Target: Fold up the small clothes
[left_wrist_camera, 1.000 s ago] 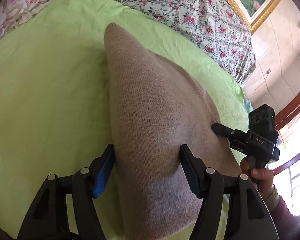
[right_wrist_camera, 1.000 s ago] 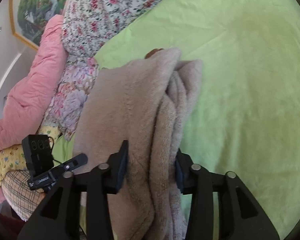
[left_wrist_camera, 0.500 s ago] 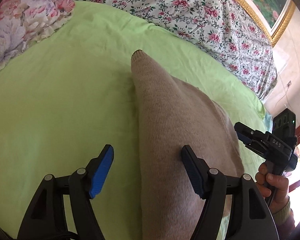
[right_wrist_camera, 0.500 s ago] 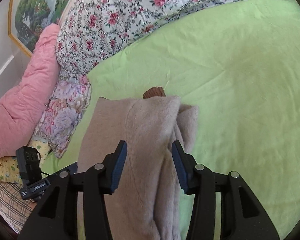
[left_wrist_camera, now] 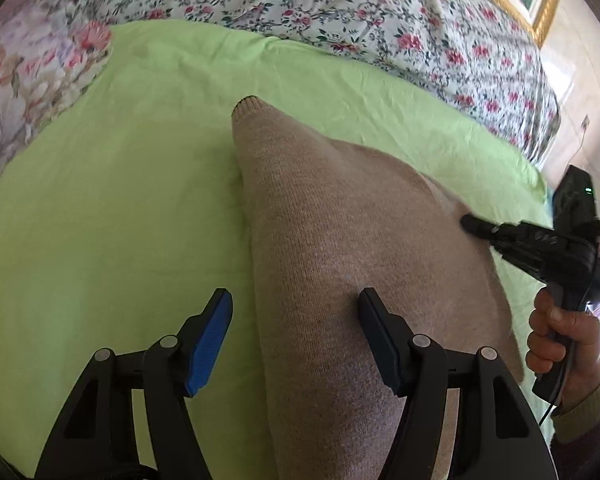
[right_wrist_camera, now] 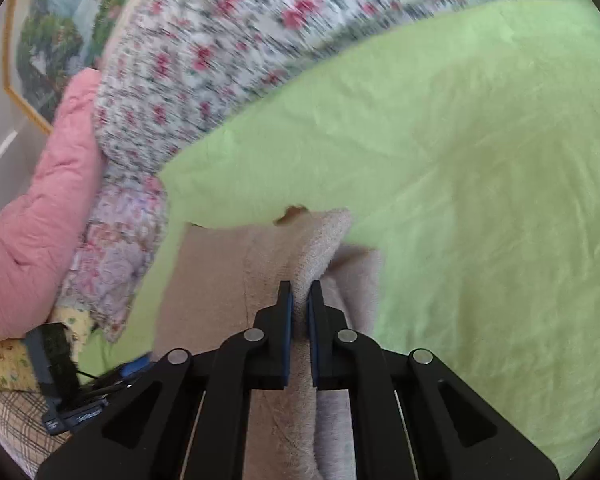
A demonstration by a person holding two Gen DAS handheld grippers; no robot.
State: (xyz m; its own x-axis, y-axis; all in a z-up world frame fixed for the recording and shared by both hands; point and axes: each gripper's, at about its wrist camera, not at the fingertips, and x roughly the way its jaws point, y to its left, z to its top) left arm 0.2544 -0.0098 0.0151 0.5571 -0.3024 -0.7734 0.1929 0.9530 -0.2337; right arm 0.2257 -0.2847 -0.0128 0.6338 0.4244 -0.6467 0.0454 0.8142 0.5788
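Beige knit garment [left_wrist_camera: 340, 264] lies folded on green bed sheet [left_wrist_camera: 112, 208], narrow end pointing toward floral quilt [left_wrist_camera: 340, 12]. Left claw [left_wrist_camera: 296, 336] spread wide, holding nothing, its right finger over the knit, left finger over bare sheet. Right claw [right_wrist_camera: 299, 312] pinched tight on a raised fleecy fold of the garment [right_wrist_camera: 300, 248]. Pink quilt [right_wrist_camera: 32, 216] bunched at far left in the right wrist view.
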